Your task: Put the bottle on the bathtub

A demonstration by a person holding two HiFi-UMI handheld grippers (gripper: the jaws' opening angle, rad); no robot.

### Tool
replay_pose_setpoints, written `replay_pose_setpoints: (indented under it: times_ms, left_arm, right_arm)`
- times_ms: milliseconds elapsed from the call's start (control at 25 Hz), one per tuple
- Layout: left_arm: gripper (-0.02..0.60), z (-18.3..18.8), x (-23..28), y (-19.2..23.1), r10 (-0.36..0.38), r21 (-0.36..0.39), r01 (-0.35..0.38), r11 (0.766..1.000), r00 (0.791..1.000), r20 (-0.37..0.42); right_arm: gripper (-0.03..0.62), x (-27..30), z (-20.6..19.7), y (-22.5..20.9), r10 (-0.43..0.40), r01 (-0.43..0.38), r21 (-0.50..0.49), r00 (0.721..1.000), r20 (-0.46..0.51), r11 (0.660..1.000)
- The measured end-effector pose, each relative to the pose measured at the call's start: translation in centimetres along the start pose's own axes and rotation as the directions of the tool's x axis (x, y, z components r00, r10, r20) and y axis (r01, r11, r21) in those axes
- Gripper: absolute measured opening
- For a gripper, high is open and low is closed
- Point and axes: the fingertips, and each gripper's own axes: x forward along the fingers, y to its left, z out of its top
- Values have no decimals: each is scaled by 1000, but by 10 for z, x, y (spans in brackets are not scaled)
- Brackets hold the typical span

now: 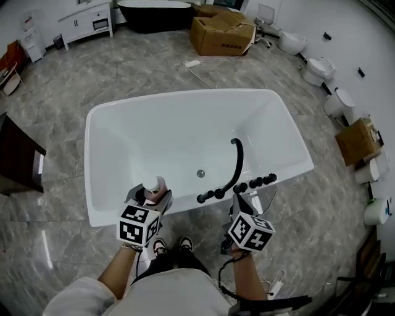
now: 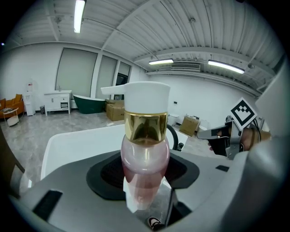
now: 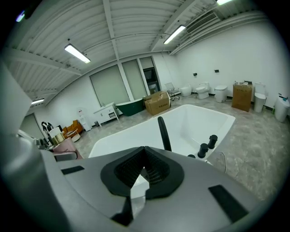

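Observation:
A pink bottle (image 2: 145, 158) with a gold collar and a white pump top stands upright between the jaws of my left gripper (image 2: 146, 188), which is shut on its lower body. In the head view the bottle (image 1: 155, 186) and left gripper (image 1: 151, 197) hover over the near rim of the white bathtub (image 1: 105, 213), left of the black faucet (image 1: 236, 162). My right gripper (image 1: 243, 200) is at the near rim behind the black knobs (image 1: 254, 183). Its jaws (image 3: 144, 168) are shut with nothing between them, facing the bathtub (image 3: 199, 118).
A cardboard box (image 1: 221, 34), a dark tub (image 1: 154, 12) and a white cabinet (image 1: 86, 18) stand at the back. Toilets (image 1: 318, 68) and another box (image 1: 358, 139) line the right wall. A dark cabinet (image 1: 18, 157) is at the left. My shoes (image 1: 170, 245) touch the tub's base.

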Motion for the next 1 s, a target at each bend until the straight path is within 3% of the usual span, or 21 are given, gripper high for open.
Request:
replay_pose_setpoints:
  times_ms: [440, 1000]
  left_arm:
    - [236, -41, 25, -18, -31, 29, 34, 999, 995, -94]
    - [236, -93, 48, -25, -25, 32, 30, 999, 989, -147]
  right_arm:
    - [26, 15, -55, -24, -23, 30, 79, 996, -88, 996]
    - [26, 39, -110, -48, -28, 48, 113, 984, -175, 992]
